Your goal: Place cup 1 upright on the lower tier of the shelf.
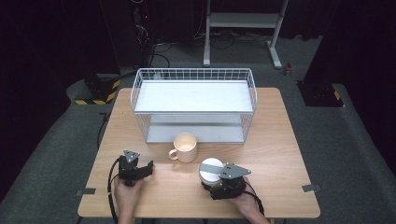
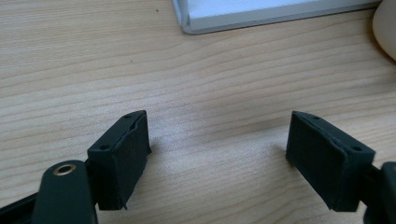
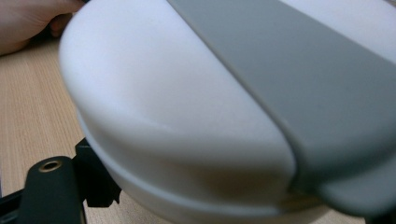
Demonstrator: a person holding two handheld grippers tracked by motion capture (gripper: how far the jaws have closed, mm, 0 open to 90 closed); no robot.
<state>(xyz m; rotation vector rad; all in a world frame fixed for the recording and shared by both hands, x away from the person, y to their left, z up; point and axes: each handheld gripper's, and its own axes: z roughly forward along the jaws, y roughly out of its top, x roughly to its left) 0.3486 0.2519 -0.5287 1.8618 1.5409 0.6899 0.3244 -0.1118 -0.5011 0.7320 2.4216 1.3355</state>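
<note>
A white round container with a grey band across its lid (image 1: pixel 211 169) stands on the wooden table (image 1: pixel 280 140) near the front, right of centre. My right gripper (image 1: pixel 211 181) has its jaws around the container's sides; up close the container (image 3: pixel 177 107) sits between the jaws, with one finger (image 3: pixel 95 179) against its wall and the other hidden. A cream mug (image 1: pixel 186 147) stands just behind it, handle to the left. My left gripper (image 1: pixel 145 169) rests low at the front left, and its jaws (image 2: pixel 217 154) stand open over bare wood.
A white wire basket shelf (image 1: pixel 194 74) with two white boards takes up the back half of the table; its lower board's corner (image 2: pixel 261 14) and the mug's edge (image 2: pixel 386 28) lie ahead of the left gripper. A hand (image 3: pixel 23 23) rests beyond the container.
</note>
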